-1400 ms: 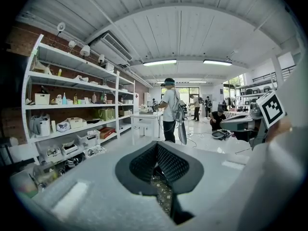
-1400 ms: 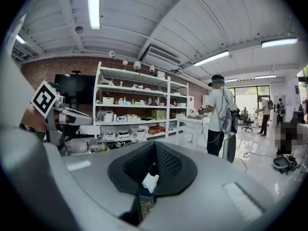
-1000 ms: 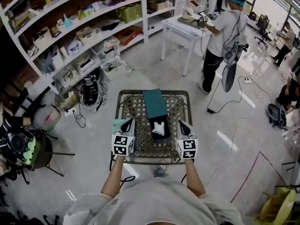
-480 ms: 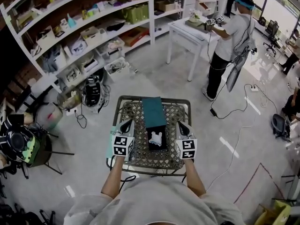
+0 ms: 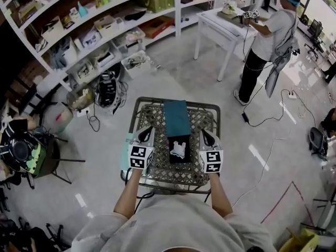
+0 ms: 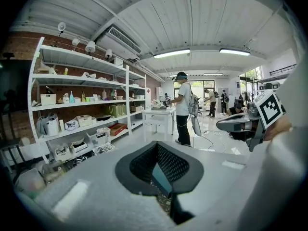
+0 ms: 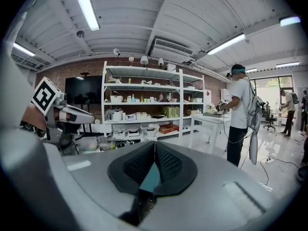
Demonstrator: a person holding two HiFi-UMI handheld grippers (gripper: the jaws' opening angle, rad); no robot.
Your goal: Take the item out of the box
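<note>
A black box [image 5: 180,154] stands open on a small metal lattice table [image 5: 157,167], its teal lid [image 5: 177,117] folded back away from me. A white item [image 5: 179,148] lies inside the box. My left gripper [image 5: 148,130] hovers just left of the box, with its jaws shut and nothing between them. My right gripper [image 5: 204,132] is just right of the box, also shut and empty. In the left gripper view the pads [image 6: 168,163] meet at the tip and the right gripper [image 6: 240,124] shows at the right. The right gripper view shows closed pads [image 7: 166,163] and the left gripper [image 7: 72,115].
White shelving [image 5: 89,30] full of boxes runs along the back left. A person [image 5: 270,33] stands at a white table [image 5: 226,22] at the back right. A chair with gear [image 5: 23,154] sits at the left. Cables [image 5: 262,119] trail over the floor.
The head view has drifted a little, so the table sits slightly further right in the picture. Both grippers stay shut on either side of the box; the item lies where it was.
</note>
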